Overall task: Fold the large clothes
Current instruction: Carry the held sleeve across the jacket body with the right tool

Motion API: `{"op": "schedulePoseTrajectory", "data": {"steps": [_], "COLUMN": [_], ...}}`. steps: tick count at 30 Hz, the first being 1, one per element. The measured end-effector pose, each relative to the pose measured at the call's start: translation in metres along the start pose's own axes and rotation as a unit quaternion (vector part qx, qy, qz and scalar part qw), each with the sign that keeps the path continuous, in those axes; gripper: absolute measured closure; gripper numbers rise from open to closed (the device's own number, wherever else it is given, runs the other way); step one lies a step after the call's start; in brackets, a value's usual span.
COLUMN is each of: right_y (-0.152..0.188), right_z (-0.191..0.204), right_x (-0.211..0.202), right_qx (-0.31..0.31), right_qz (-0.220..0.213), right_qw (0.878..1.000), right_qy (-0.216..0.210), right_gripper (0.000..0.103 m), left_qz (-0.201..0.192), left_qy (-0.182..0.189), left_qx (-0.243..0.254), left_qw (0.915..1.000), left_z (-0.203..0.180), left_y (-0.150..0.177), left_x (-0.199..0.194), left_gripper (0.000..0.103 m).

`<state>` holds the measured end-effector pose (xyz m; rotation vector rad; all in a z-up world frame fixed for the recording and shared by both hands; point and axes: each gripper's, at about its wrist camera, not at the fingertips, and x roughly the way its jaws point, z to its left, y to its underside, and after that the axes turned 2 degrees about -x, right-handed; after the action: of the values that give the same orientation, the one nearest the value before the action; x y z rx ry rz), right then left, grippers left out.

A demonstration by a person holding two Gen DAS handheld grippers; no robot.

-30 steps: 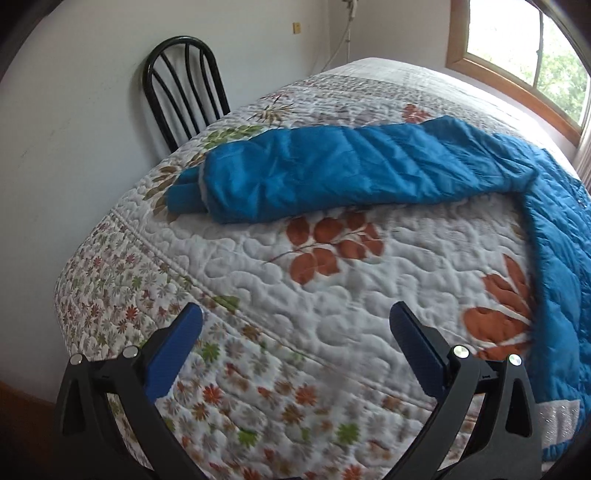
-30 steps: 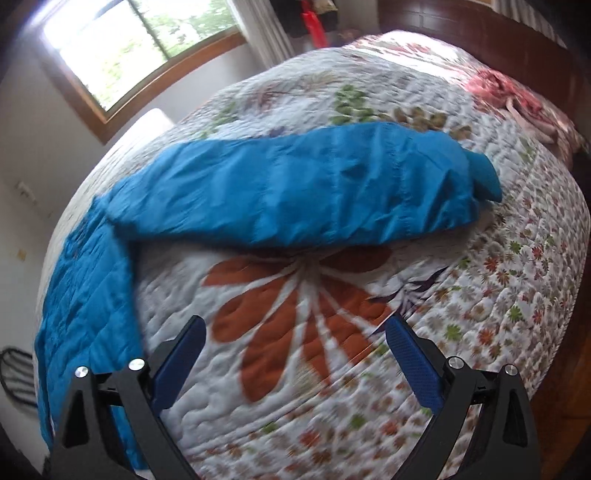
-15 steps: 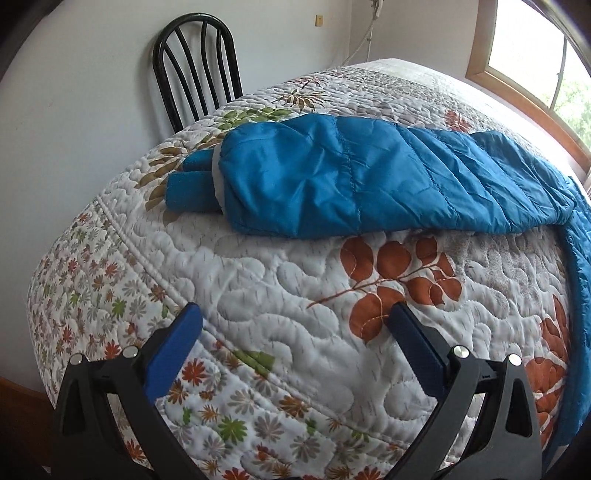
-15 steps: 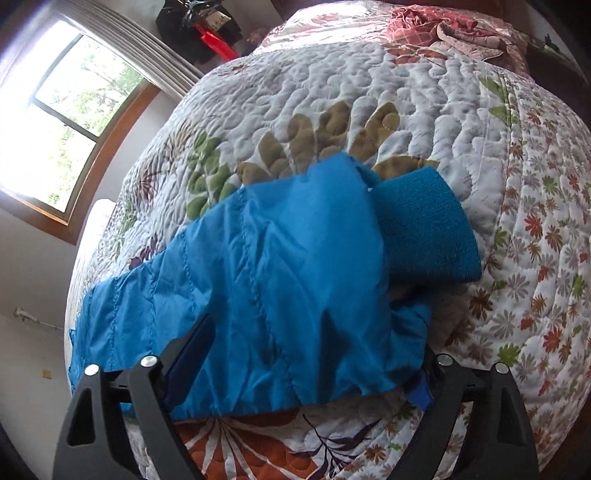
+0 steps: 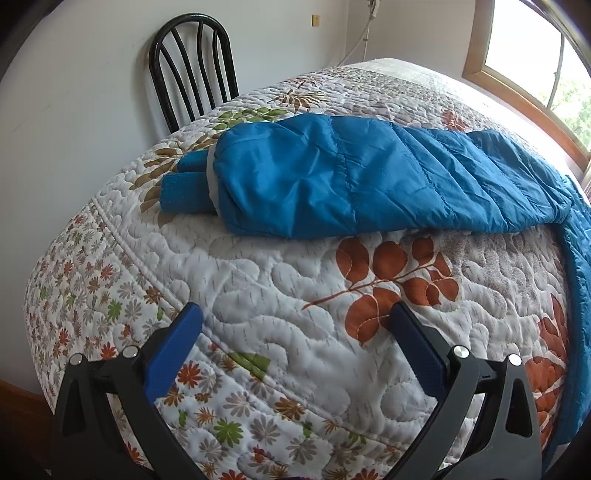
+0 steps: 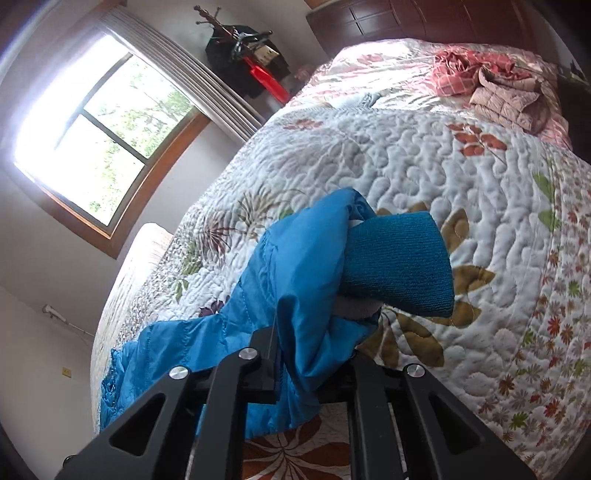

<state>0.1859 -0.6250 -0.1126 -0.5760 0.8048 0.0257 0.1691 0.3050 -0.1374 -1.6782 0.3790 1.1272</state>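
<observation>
A blue puffy jacket lies across the floral quilt [image 5: 258,288]. Its left sleeve [image 5: 351,181] ends in a knit cuff [image 5: 184,188] near the bed's corner. My left gripper [image 5: 295,314] hovers open over bare quilt, short of that sleeve, with nothing between its fingers. In the right wrist view my right gripper [image 6: 314,350] is closing its jaws on the bunched end of the other sleeve [image 6: 295,266]. The fabric is pinched between them, just behind its knit cuff [image 6: 399,258], and raised off the quilt [image 6: 461,177]. The fabric hides the fingertips.
A black spindle-back chair [image 5: 192,66] stands against the wall beyond the bed corner. A window [image 6: 92,140] is on the far side. Pink clothes [image 6: 498,85] are piled near the dark headboard [image 6: 424,18]. A coat stand [image 6: 247,55] with dark items stands in the corner.
My right gripper travelled along the sleeve to its cuff end, closed on the fabric and lifted it. My left gripper came closer to the other sleeve, then held still, open.
</observation>
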Motion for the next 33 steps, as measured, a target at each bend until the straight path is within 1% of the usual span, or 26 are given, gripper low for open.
{"op": "schedulePoseTrajectory", "data": {"steps": [2,4,6,8,9,11,12,15,17,19,21,24,26,28,29,31,32,33], "right_y": [-0.003,0.005,0.007,0.013,0.021,0.019,0.018,0.014,0.013,0.012,0.020,0.045,0.069,0.103,0.122,0.162,0.183,0.203], "right_z": [0.007,0.005,0.003,0.000,-0.005,0.000,0.006,0.033,0.058,0.089,0.131,0.206,0.256,0.306,0.330,0.368,0.384,0.395], "right_x": [0.007,0.015,0.031,0.041,0.038,0.036,0.033,0.015,0.000,-0.011,-0.019,-0.024,-0.020,-0.012,-0.006,0.009,0.020,0.031], "right_qx": [-0.013,-0.024,-0.017,-0.014,-0.015,-0.015,-0.014,-0.025,-0.040,-0.061,-0.102,-0.182,-0.234,-0.290,-0.317,-0.360,-0.385,-0.408], "right_qz": [0.006,0.014,0.036,0.044,0.042,0.035,0.029,0.002,-0.021,-0.034,-0.039,-0.045,-0.038,-0.025,-0.011,0.018,0.039,0.065], "right_qw": [0.998,0.995,0.990,0.986,0.985,0.984,0.984,0.987,0.988,0.990,0.991,0.982,0.972,0.956,0.947,0.929,0.917,0.905], "right_qy": [0.055,0.099,0.136,0.159,0.166,0.175,0.173,0.156,0.150,0.119,0.082,0.035,0.000,-0.037,-0.056,-0.085,-0.095,-0.102], "right_gripper": [0.092,0.092,0.092,0.092,0.092,0.093,0.093,0.094,0.094,0.094,0.094,0.094,0.094,0.094,0.094,0.094,0.093,0.089], "left_qz": [0.001,0.002,0.002,0.003,0.003,0.004,0.004,0.003,0.002,0.000,-0.008,-0.028,-0.032,-0.030,-0.030,-0.032,-0.033,-0.034], "left_qy": [0.004,0.009,0.013,0.016,0.018,0.023,0.026,0.036,0.045,0.057,0.070,0.048,0.040,0.038,0.036,0.024,0.020,0.021], "left_qx": [0.001,0.002,0.005,0.010,0.012,0.020,0.024,0.032,0.032,0.026,0.023,0.023,0.017,0.003,-0.004,-0.011,-0.013,-0.012], "left_qw": [1.0000,1.0000,0.9999,0.9998,0.9998,0.9995,0.9994,0.9988,0.9985,0.9980,0.9973,0.9982,0.9986,0.9988,0.9989,0.9991,0.9992,0.9991], "left_z": [0.000,0.001,0.001,0.001,0.001,0.001,0.001,0.003,0.005,0.008,0.015,0.025,0.035,0.047,0.052,0.060,0.062,0.063], "left_y": [0.000,0.000,0.000,0.000,-0.001,-0.003,-0.004,-0.005,-0.005,-0.006,-0.011,-0.022,-0.030,-0.039,-0.043,-0.051,-0.056,-0.060], "left_x": [0.000,0.001,0.001,0.001,0.001,0.003,0.004,0.005,0.005,0.002,-0.003,-0.009,-0.008,-0.005,-0.004,-0.004,-0.004,-0.005], "left_gripper": [0.003,0.003,0.003,0.003,0.003,0.003,0.003,0.003,0.003,0.003,0.003,0.003,0.003,0.003,0.003,0.003,0.003,0.003]}}
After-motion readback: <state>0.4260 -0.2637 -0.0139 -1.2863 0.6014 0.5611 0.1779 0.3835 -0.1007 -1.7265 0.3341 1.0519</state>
